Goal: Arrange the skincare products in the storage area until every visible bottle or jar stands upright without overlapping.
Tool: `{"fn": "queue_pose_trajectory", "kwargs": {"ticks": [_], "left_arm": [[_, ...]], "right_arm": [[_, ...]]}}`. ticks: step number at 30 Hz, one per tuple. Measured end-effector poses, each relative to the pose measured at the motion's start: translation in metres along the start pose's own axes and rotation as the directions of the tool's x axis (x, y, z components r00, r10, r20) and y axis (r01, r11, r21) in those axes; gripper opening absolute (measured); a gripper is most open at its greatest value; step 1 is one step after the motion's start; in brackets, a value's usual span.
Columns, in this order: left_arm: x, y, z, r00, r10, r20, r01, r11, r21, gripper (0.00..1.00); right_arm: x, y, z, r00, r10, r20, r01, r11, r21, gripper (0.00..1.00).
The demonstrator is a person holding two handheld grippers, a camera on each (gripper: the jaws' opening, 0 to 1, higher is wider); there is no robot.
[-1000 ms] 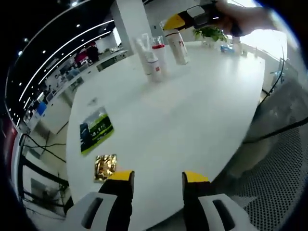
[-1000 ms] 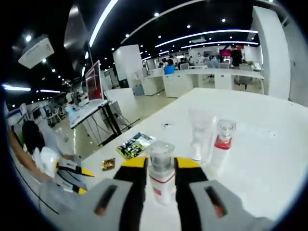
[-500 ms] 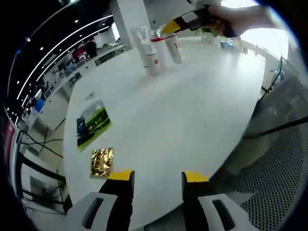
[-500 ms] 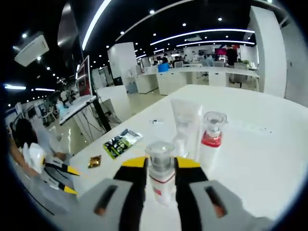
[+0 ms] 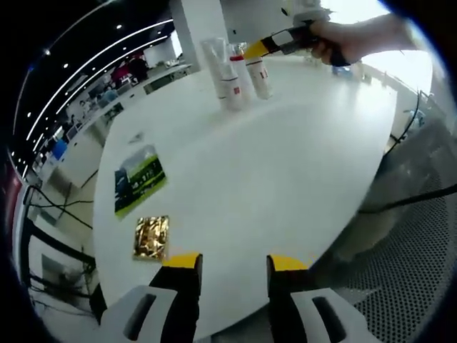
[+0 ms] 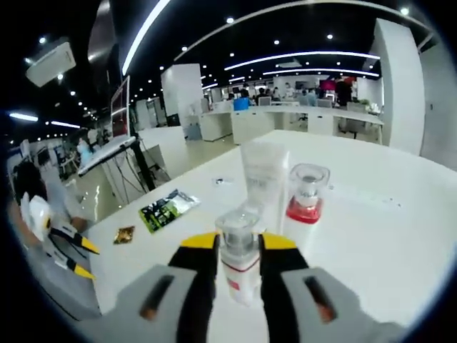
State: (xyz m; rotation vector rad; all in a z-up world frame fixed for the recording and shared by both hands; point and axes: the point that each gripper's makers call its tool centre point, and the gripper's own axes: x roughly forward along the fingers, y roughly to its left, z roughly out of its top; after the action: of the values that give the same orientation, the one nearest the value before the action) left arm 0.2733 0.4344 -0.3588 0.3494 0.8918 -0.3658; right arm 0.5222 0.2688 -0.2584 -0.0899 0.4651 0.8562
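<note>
Now the right gripper point(image 6: 238, 251) clamps a pump bottle point(image 6: 237, 256) for upright placement beside the tube point(image 6: 264, 175), while the left gripper point(image 5: 230, 268) waits open-jawed.

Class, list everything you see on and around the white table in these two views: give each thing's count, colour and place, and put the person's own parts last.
Round white table: one, holds everything.
White bottle with clear cap: one, between the right jaws.
Translucent frosted tube: one, upright, behind the held bottle.
Clear-capped bottle with red collar: one, upright beside the tube.
Green and black printed packet: one, flat on the table.
Gold foil sachet: one, flat near the table edge.
Left gripper: yellow-tipped black jaws, open.
Right gripper: yellow-tipped jaws, shut on the bottle.
Hand: one, holding the right gripper.
</note>
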Motion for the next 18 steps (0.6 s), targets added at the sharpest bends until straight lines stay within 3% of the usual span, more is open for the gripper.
{"fn": "queue_pose_trajectory", "kwargs": {"ticks": [7, 15, 18], "left_arm": [[0.001, 0.001, -0.003, 1.000, -0.001, -0.012, 0.001, 1.000, -0.007, 0.36], [0.002, 0.001, -0.005, 1.000, -0.003, -0.019, 0.003, 1.000, -0.011, 0.35], [0.002, 0.001, -0.005, 1.000, -0.004, -0.018, 0.004, 1.000, -0.012, 0.35]], "right_arm": [[0.008, -0.004, -0.002, 1.000, -0.015, 0.024, 0.016, 1.000, -0.027, 0.22], [0.010, -0.020, -0.002, 0.992, -0.073, 0.105, 0.074, 0.997, -0.013, 0.22], [0.011, -0.025, -0.008, 0.992, -0.084, 0.095, 0.086, 0.996, -0.010, 0.22]]}}
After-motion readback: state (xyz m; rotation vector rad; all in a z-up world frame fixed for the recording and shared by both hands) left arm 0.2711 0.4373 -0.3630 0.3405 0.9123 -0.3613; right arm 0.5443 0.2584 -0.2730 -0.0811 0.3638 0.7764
